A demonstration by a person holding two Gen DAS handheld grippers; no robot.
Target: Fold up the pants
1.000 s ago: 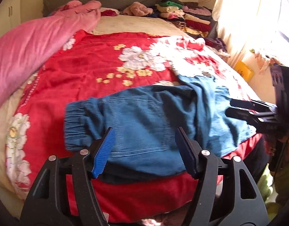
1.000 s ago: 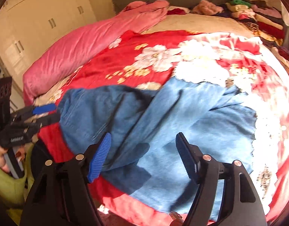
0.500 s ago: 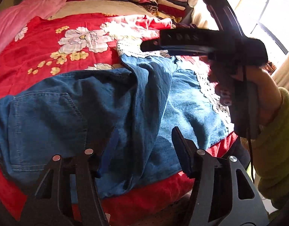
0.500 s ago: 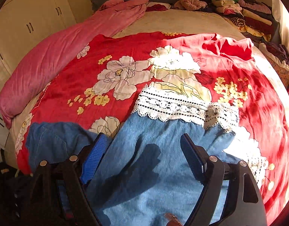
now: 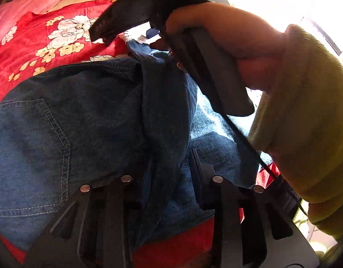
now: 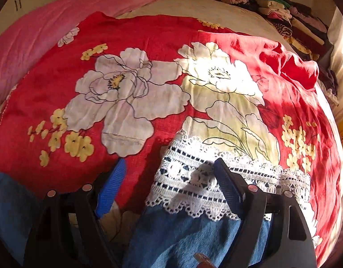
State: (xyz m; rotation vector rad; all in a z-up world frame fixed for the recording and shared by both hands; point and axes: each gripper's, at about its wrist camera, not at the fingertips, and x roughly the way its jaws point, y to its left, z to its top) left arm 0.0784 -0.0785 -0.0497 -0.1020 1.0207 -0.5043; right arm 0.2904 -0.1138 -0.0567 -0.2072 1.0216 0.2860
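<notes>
Blue denim pants point(image 5: 86, 120) lie on a red floral bedspread point(image 5: 30, 51), a back pocket showing at left. My left gripper point(image 5: 167, 174) is low over the pants, open, with a raised fold of denim running between its fingers. The right gripper's body point(image 5: 131, 11) and the hand holding it cross above the pants. In the right wrist view, my right gripper point(image 6: 169, 178) is open over the white lace hem point(image 6: 193, 185) of a pant leg point(image 6: 182, 234); its right finger lies over the lace.
A pink quilt point(image 6: 48, 29) lies along the left of the bed. A stack of folded clothes point(image 6: 289, 17) sits at the far right corner by the headboard. The bedspread point(image 6: 149, 44) spreads beyond the pants. A bright window point(image 5: 316, 11) is to the right.
Both grippers have moved down and forward close to the pants. The right one has reached the lace hem. The left one has dropped onto the denim fold, with the right hand now close over it.
</notes>
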